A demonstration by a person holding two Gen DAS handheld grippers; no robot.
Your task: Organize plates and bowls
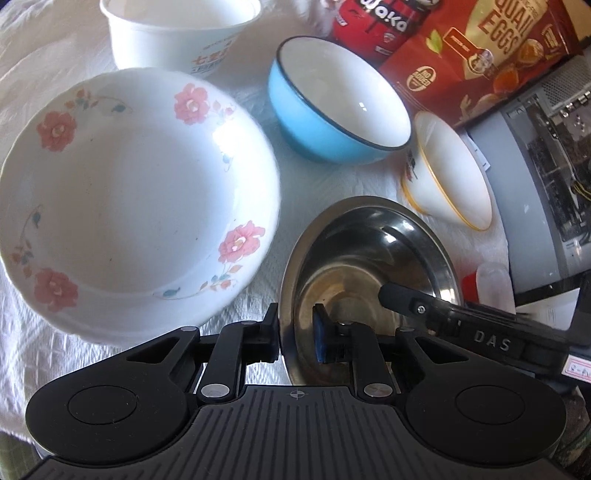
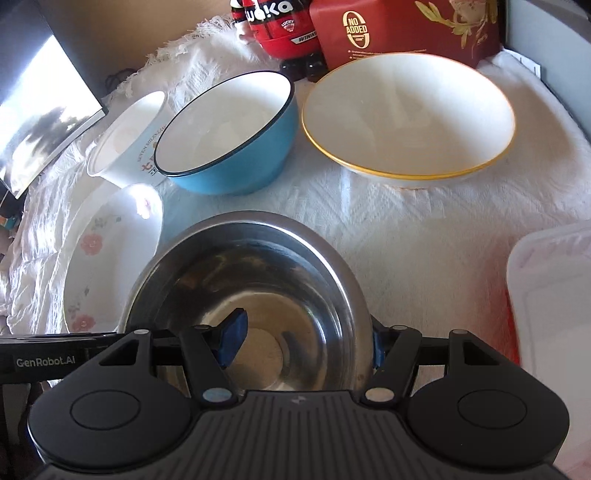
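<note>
A steel bowl [image 1: 369,251] [image 2: 258,280] sits on the white cloth right in front of both grippers. My left gripper [image 1: 297,338] straddles its left rim, one finger outside and the blue pad [image 1: 320,338] inside, with a small gap still showing. My right gripper [image 2: 304,345] straddles the opposite rim, open wide, its inner pad [image 2: 232,338] far from the wall. A flowered plate [image 1: 129,199] lies to the left. Behind are a blue bowl [image 1: 332,110] [image 2: 229,140], a yellow-rimmed white bowl [image 2: 406,114] and a white paper bowl [image 1: 177,33].
A red snack bag [image 1: 480,55] and a red bottle [image 1: 369,22] stand at the back. A grey machine case [image 1: 546,184] borders the right side, with a translucent plastic box [image 2: 554,314] near it. A dark screen [image 2: 37,110] stands at the far left.
</note>
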